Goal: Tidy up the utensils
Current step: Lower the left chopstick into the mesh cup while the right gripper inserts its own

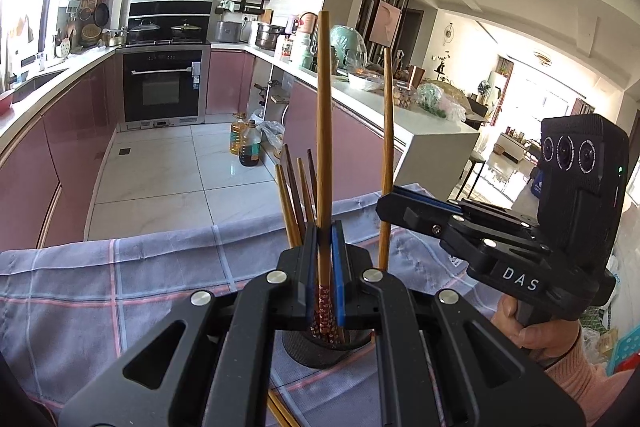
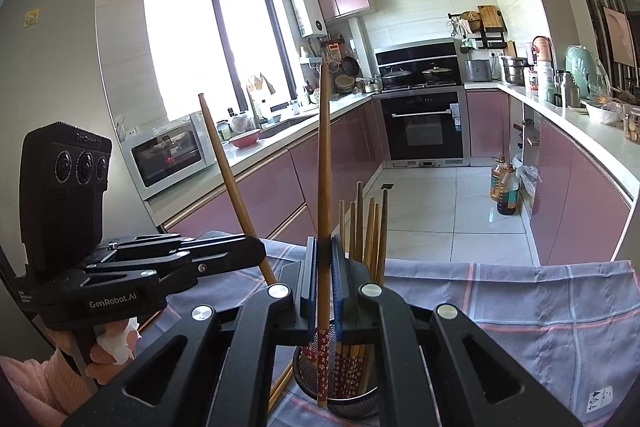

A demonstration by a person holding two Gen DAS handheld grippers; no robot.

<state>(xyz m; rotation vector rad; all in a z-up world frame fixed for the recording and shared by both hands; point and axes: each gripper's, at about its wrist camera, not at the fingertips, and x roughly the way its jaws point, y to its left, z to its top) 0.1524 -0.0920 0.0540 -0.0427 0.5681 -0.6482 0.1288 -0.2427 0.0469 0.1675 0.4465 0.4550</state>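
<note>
Under both tongs lies a grey-blue checked cloth (image 1: 120, 279) with pink stripes, spread over the table and reaching well past them on either side. Beyond the cloth, far behind the tongs, a kitchen with pink cabinets (image 2: 280, 179) and a black oven (image 1: 162, 87) fills the background, and two oil bottles (image 1: 245, 143) stand on the tiled floor. Directly below the tips of both tongs stands a dark mesh holder (image 2: 340, 387), upright on the cloth, with a bunch of brown chopsticks (image 2: 366, 227) rising out of it just beyond the right tongs' blue pads. The left tongs (image 1: 325, 259) are clamped on one long chopstick (image 1: 323, 131), held nearly upright, its red flower-patterned end pointing down toward the holder's mouth. The right tongs (image 2: 324, 279) grip a second long chopstick (image 2: 323, 167) in the same way, upright, with its patterned end hanging inside the holder beside the others already there. From the left wrist camera the right tongs appear to the right, and the chopstick they hold (image 1: 387, 155) stands just beside the holder. From the right wrist camera the left tongs (image 2: 256, 249) show to the left, their chopstick (image 2: 228, 179) leaning leftward. Two more chopsticks (image 1: 280, 413) lie flat on the cloth near the holder's base.
</note>
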